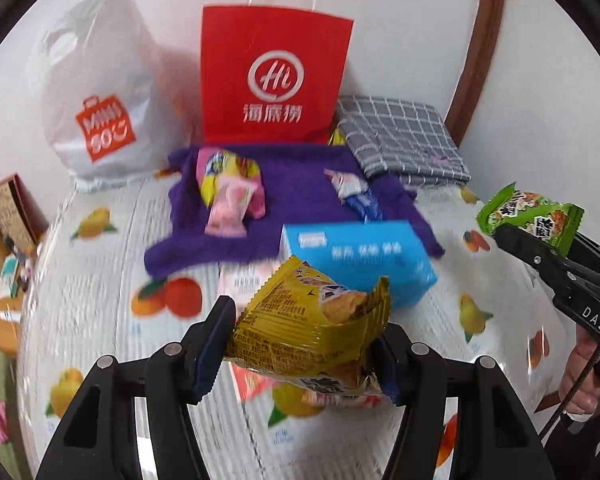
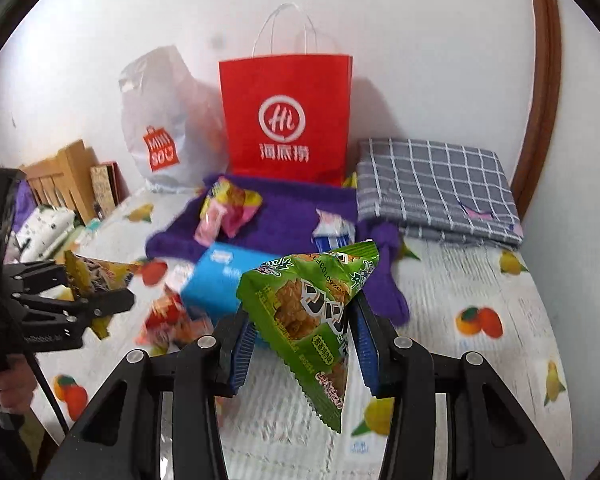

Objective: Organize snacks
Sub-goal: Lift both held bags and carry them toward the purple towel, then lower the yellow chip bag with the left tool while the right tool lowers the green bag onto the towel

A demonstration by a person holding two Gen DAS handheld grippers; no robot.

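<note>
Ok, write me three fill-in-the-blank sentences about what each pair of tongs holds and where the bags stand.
1. The left tongs grip a ____ snack packet.
2. The right tongs grip a ____ snack packet.
3. Left of the red paper bag, the white plastic bag carries an ____ logo.

Missing words: yellow; green; orange

Both views are evenly and fairly brightly lit, with soft shadows behind the red paper bag on the white wall. Motion blur smears the fruit-print cloth and the snack packets near the bottom edge. Fisheye distortion bends the wooden frame, and black vignetting fills the corners.
</note>
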